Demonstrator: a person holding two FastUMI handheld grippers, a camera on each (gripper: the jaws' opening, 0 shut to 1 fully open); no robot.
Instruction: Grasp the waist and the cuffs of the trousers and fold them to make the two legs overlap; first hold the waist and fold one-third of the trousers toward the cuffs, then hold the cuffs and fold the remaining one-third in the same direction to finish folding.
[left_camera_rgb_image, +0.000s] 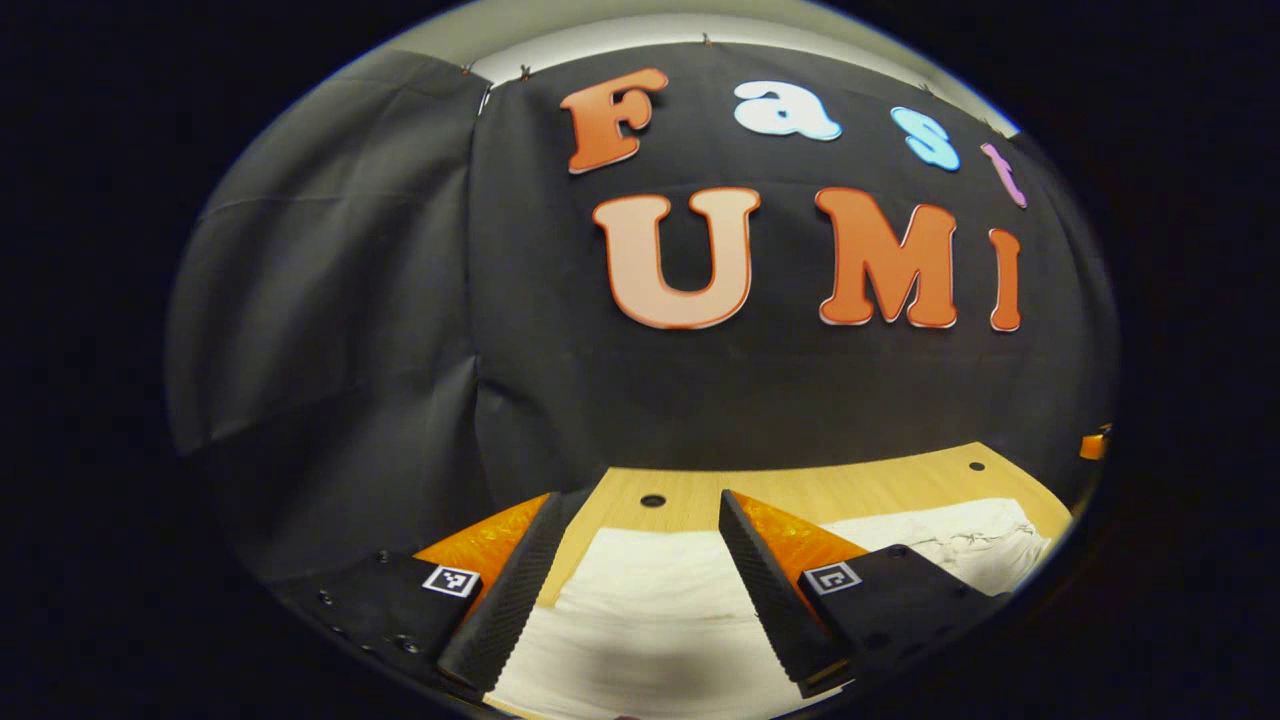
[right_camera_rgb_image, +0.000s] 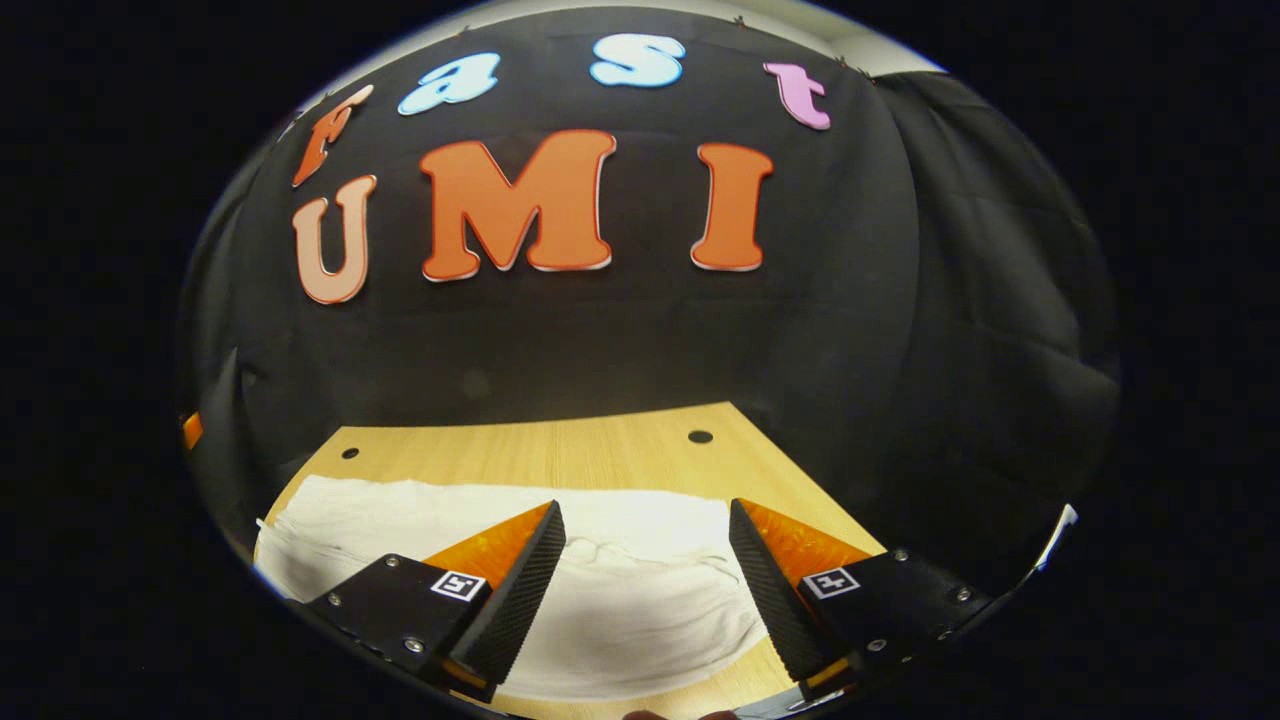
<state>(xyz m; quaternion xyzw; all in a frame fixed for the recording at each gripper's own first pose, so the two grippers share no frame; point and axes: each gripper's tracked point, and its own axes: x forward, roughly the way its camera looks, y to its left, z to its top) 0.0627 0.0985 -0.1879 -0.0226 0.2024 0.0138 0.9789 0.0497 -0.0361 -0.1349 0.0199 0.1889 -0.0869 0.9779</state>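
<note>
Black cloth wall (left_camera_rgb_image: 480, 330) covers the upper and middle frame in the left gripper view, hanging in vertical creases, with a seam left of centre. A pale strip of ceiling (left_camera_rgb_image: 600, 30) shows along the top edge. A light wooden table (right_camera_rgb_image: 560, 450) with small dark round holes (right_camera_rgb_image: 700, 437) occupies the lower centre.

This is a staged recording booth, not a lived-in home: black cloth (right_camera_rgb_image: 620, 340) hangs as walls around a pale wooden desk (right_camera_rgb_image: 560, 450) drilled with round holes, and a strip of plain light wall (left_camera_rgb_image: 600, 30) shows above the cloth's pinned top edge.
</note>
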